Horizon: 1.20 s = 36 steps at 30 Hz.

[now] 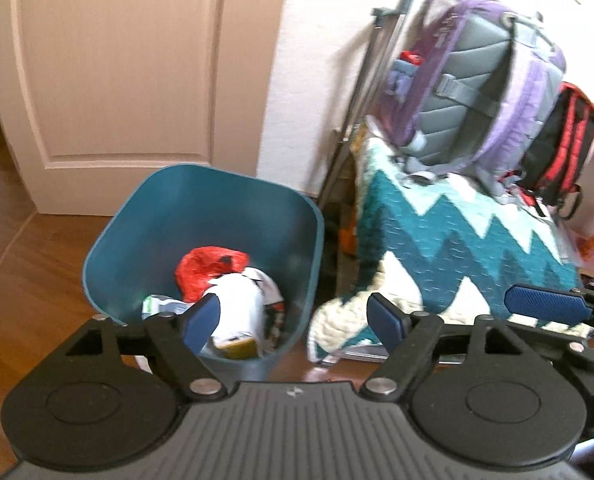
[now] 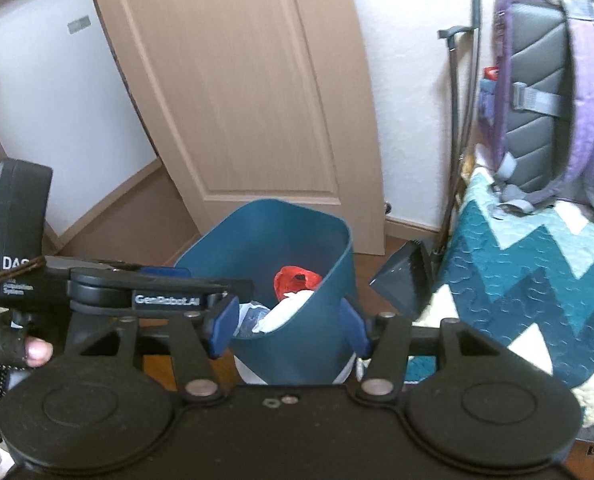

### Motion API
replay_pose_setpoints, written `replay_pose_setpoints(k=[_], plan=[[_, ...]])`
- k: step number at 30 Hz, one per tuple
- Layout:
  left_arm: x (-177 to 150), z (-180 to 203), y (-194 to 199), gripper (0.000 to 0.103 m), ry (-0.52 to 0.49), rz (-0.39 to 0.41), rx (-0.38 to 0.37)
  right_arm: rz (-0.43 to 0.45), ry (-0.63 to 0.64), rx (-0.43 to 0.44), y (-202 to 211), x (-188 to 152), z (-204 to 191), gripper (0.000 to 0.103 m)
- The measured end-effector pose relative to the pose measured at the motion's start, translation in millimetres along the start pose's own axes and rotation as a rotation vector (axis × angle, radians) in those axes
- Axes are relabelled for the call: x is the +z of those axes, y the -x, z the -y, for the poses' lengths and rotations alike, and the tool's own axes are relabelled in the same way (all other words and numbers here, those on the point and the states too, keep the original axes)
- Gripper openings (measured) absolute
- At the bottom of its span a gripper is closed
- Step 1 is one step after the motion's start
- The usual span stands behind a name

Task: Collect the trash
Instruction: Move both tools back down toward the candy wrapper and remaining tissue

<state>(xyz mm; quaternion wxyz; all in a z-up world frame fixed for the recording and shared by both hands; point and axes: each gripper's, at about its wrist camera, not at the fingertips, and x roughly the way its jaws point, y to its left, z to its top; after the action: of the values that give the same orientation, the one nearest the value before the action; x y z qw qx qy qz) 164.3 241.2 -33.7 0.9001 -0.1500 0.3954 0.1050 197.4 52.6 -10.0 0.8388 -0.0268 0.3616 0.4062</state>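
Note:
A teal trash bin (image 1: 201, 216) stands on the wooden floor and holds a red plastic bag (image 1: 205, 268), a crumpled white wrapper (image 1: 241, 304) and other scraps. My left gripper (image 1: 293, 316) hovers open over the bin's near rim with nothing between its blue pads. In the right wrist view the same bin (image 2: 273, 232) shows the red bag (image 2: 295, 278) and the white wrapper (image 2: 289, 308). My right gripper (image 2: 290, 325) is open and empty, with its pads on either side of the bin's near wall and clear of it. To its left is the left gripper, held by a gloved hand (image 2: 1, 352).
A beige door (image 1: 129, 72) stands behind the bin. To the right, a teal and white zigzag quilt (image 1: 477, 240) carries a purple backpack (image 1: 489, 80) and a red and black bag (image 1: 561, 148). A dark dustpan (image 2: 405, 276) and poles (image 2: 461, 120) lean by the wall.

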Motion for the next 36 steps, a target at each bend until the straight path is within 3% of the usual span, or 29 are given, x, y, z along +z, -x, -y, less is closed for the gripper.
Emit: replay_pose_setpoints(k=[8,16,23,31,36], plan=[[-19,46,26,0.085,-0.034,0.019,-0.062,0.041,-0.048,-0.038,54,-27,33,0.058],[-48,84,9,0.1,-0.055,-0.001,-0.121,0.061,-0.136,-0.077,94,-69,87,0.06],[-81,110,-42,0.1,-0.024,-0.069,-0.127,-0.015,-0.214,-0.155,90,-123,147,0.06],[-118,138,-126,0.1,-0.066,-0.171,-0.089,-0.17,-0.447,-0.257,46,-195,232,0.06],[-136,147,-181,0.1,-0.087,-0.256,-0.058,-0.29,-0.461,-0.267,7,-224,274,0.06]])
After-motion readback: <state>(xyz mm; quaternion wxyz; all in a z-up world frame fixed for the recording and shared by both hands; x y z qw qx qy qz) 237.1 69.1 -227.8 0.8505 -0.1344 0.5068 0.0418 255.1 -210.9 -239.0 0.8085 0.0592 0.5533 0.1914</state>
